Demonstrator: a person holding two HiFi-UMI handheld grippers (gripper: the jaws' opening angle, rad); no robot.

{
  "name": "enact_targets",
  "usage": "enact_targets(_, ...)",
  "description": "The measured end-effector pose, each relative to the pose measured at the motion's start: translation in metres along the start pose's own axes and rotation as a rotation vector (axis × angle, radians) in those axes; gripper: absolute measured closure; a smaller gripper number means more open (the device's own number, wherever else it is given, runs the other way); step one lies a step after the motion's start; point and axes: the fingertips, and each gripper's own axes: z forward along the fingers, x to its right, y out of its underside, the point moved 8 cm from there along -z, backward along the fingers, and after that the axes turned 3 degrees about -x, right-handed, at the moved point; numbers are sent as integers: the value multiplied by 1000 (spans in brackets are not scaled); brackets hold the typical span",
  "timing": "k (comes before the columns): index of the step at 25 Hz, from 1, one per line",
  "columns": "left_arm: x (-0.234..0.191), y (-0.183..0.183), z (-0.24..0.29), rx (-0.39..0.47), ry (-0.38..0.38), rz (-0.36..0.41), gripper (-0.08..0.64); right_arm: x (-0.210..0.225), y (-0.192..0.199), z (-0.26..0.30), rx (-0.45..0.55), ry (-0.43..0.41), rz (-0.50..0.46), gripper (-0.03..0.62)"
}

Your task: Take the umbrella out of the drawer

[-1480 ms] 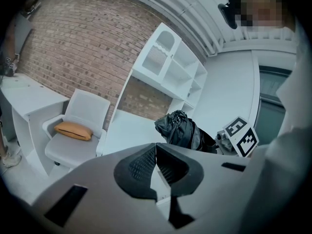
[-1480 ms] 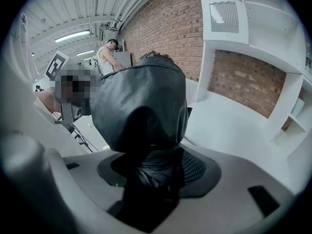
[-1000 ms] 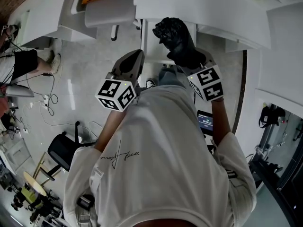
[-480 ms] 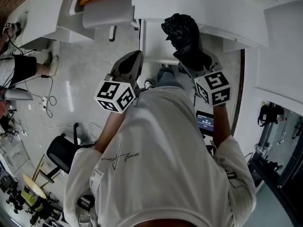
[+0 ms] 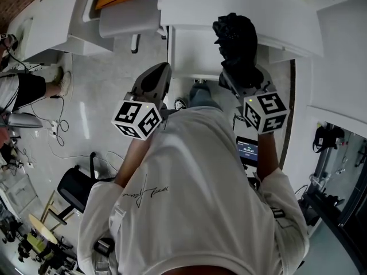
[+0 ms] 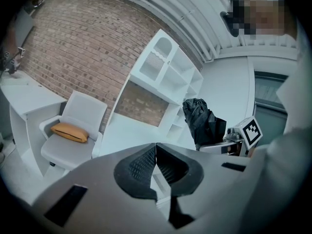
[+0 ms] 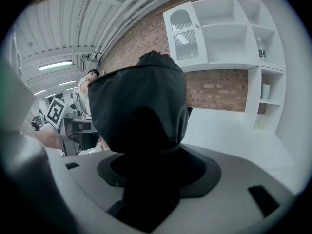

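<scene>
White table [image 5: 189, 4] sits ahead of both tools. The folded black umbrella [image 5: 234, 36] is clamped in the right tool [image 5: 241, 76], further forward than a second ago, so it's probably out of the drawer already. The left tool [image 5: 153, 80] is pinched closed on nothing.

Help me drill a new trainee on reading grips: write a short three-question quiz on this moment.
1. True or false: the left hand-held gripper is shut with nothing between its jaws.
2. What is the right hand-held gripper clamped on? A) a mug B) the black folded umbrella C) a book
3. Fill in: the orange cushion lies on a white ____.

Key: 1 true; 2 B; 3 chair.
</scene>
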Motion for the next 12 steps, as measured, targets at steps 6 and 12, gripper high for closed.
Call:
enact_targets(6, 1, -7, 3, 1, -4, 39, 543, 8, 3, -14, 64, 30, 79, 345)
enact_targets(12, 4, -11, 3, 24, -1, 32, 543, 18, 8, -33, 137, 31, 168, 345)
